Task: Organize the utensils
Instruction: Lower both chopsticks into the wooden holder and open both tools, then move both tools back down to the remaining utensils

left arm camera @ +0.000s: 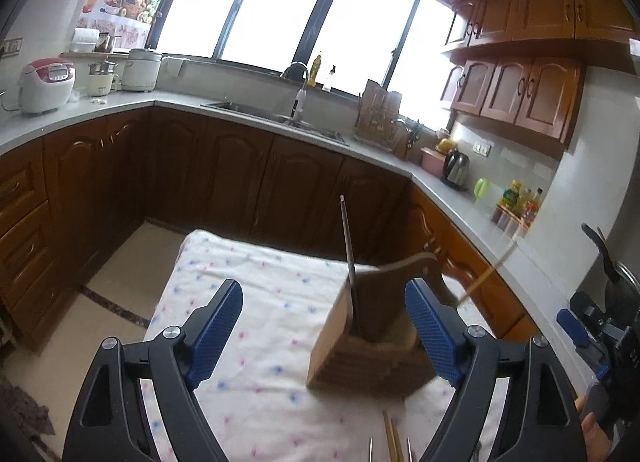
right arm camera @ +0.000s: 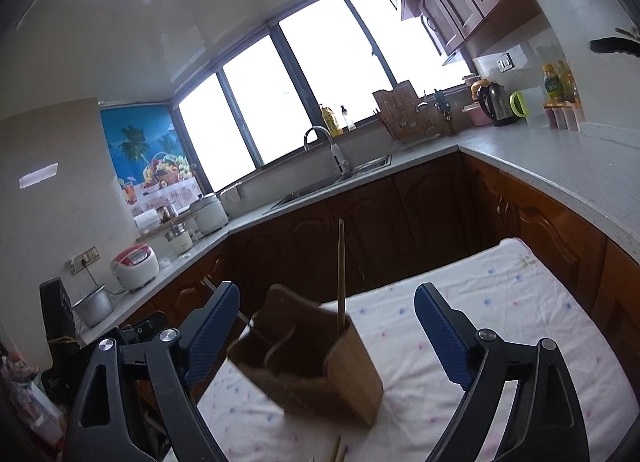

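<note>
Two grippers, both spread wide and holding nothing: left gripper (left arm camera: 324, 330) and right gripper (right arm camera: 327, 332) each frame the wooden utensil holder (left arm camera: 368, 346) (right arm camera: 320, 366) standing on the floral tablecloth (left arm camera: 256, 342) (right arm camera: 500, 302). One chopstick (left arm camera: 348, 254) (right arm camera: 341, 270) stands upright in the holder at its corner, a second light stick (left arm camera: 488, 274) leans out to the right in the left view. More chopsticks (left arm camera: 392, 438) (right arm camera: 338, 452) lie on the cloth, near edge, partly cut off.

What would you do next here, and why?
Probably lower the left gripper, which is open and empty, to the loose chopsticks on the cloth near the wooden holder. Only one chopstick stands in it.
</note>
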Demonstrator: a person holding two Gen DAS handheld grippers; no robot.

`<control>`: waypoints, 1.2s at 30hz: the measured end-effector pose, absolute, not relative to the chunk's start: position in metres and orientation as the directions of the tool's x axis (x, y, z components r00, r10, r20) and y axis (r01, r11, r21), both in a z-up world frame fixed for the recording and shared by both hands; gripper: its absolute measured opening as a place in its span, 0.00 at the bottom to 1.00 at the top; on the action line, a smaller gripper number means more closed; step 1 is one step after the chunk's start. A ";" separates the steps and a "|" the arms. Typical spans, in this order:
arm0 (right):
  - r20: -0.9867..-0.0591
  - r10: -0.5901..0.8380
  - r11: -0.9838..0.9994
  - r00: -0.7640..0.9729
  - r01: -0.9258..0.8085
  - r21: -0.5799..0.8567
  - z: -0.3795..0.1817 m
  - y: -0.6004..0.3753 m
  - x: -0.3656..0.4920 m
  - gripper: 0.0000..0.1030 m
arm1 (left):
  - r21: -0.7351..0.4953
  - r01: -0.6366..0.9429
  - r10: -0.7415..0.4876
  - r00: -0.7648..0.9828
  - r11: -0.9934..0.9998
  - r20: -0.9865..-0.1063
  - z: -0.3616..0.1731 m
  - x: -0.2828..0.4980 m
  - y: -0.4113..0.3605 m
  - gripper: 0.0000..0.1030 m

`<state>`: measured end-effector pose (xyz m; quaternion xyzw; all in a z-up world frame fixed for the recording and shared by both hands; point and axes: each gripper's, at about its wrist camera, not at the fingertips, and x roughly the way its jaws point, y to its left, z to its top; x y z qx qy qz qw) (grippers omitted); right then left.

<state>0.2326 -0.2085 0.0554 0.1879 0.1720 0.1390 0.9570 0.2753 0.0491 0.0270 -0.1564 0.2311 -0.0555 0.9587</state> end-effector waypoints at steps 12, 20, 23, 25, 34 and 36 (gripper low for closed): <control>-0.357 0.304 0.911 0.883 -0.159 0.380 0.034 -0.226 0.171 0.88 | -0.324 0.053 -0.224 0.827 0.944 -0.516 0.030 0.225 0.048 0.81; -0.401 0.286 0.925 0.870 -0.142 0.353 0.022 -0.229 0.150 0.88 | -0.312 0.061 -0.231 0.807 0.948 -0.544 0.035 0.205 0.046 0.81; -0.410 0.282 0.926 0.867 -0.135 0.352 0.019 -0.231 0.147 0.88 | -0.301 0.072 -0.234 0.804 0.951 -0.547 0.040 0.203 0.044 0.81; -0.415 0.279 0.927 0.866 -0.132 0.350 0.018 -0.231 0.147 0.88 | -0.290 0.081 -0.236 0.799 0.954 -0.553 0.042 0.203 0.040 0.81; -0.474 0.284 0.935 0.834 -0.130 0.331 0.007 -0.226 0.156 0.86 | -0.256 0.100 -0.240 0.758 0.962 -0.606 0.031 0.211 0.025 0.80; -0.493 0.282 0.938 0.823 -0.129 0.322 0.003 -0.224 0.160 0.81 | -0.247 0.103 -0.239 0.748 0.963 -0.619 0.028 0.214 0.020 0.80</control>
